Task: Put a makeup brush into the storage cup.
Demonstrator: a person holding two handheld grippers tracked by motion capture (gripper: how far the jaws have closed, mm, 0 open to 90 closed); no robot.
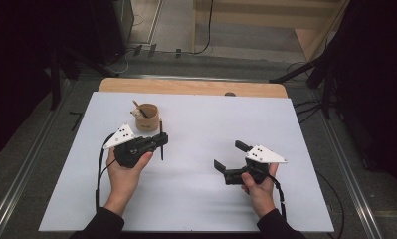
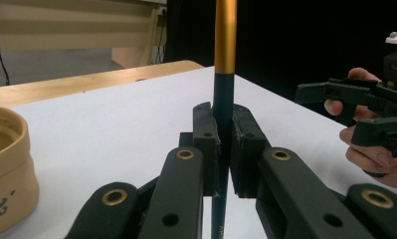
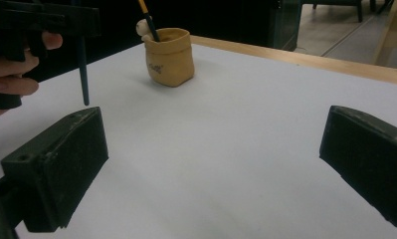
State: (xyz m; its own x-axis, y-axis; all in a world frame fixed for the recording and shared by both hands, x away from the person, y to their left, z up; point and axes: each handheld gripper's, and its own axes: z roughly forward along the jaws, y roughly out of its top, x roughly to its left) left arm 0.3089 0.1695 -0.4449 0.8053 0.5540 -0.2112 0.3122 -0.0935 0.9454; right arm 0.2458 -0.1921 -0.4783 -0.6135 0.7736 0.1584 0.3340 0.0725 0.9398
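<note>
Pencil (image 2: 225, 74) between left claw (image 2: 225, 149) pads

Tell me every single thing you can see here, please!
pencil: one, dark with a gold band, upright, clamped in the left hand-held gripper
holder: one, tan fabric, far left part of the table, beyond the left hand-held gripper
second pencil: one, yellow and dark, leaning inside the holder
table cover: one, white, over a wooden table
left hand-held gripper: one, black, shut on the pencil
right hand-held gripper: one, black, jaws wide apart, nothing between them
hands: two, one behind each hand-held gripper
</note>
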